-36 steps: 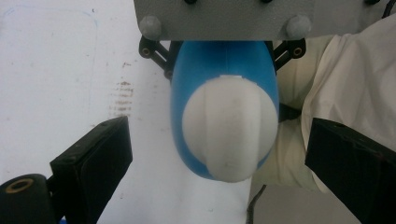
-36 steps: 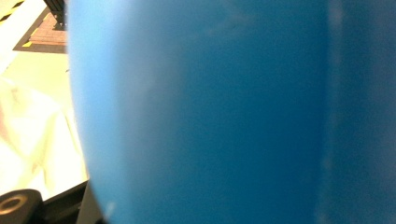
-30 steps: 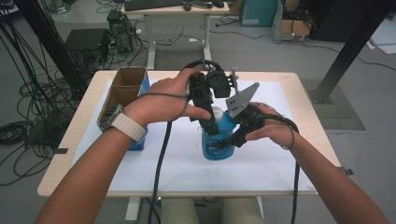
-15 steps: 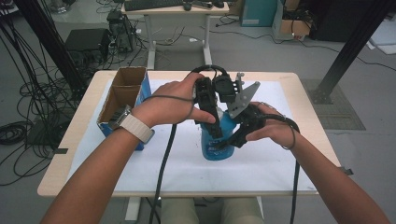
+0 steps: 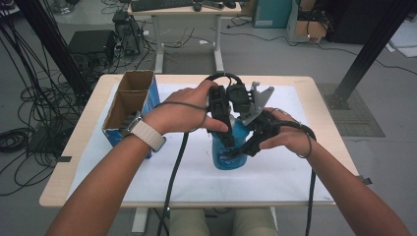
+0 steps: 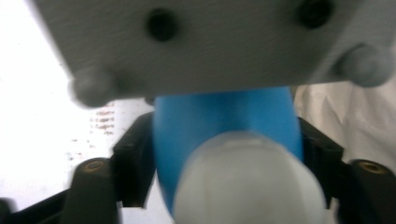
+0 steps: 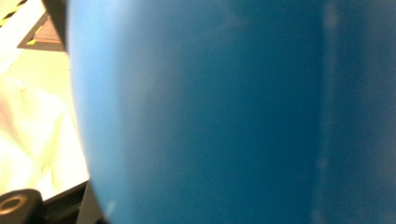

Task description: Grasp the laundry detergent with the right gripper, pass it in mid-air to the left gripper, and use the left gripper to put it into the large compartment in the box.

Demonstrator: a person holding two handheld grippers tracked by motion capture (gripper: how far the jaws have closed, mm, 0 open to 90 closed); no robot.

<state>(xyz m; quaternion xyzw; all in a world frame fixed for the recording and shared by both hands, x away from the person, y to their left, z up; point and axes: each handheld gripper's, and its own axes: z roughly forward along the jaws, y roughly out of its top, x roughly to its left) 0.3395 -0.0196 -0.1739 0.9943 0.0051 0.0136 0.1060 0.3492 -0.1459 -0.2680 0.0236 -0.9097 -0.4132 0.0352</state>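
Since the earlier frames the left gripper (image 5: 227, 142) has dropped from above the blue bottle (image 5: 230, 156) down over its top, and its jaws have just been closing with the bottle between them.

In the high view the bottle stands upright at the centre of the frame, on the white sheet (image 5: 275, 172) covering the table (image 5: 93, 123). The right gripper (image 5: 246, 147) is clamped on the bottle's body from the right. An open cardboard box (image 5: 129, 101) sits at centre left.

In the left gripper view the black jaws press both sides of the bottle (image 6: 224, 126), its pale cap (image 6: 250, 182) at bottom centre.

In the right gripper view the blurred blue bottle wall (image 7: 224, 112) sits tight against the lens.
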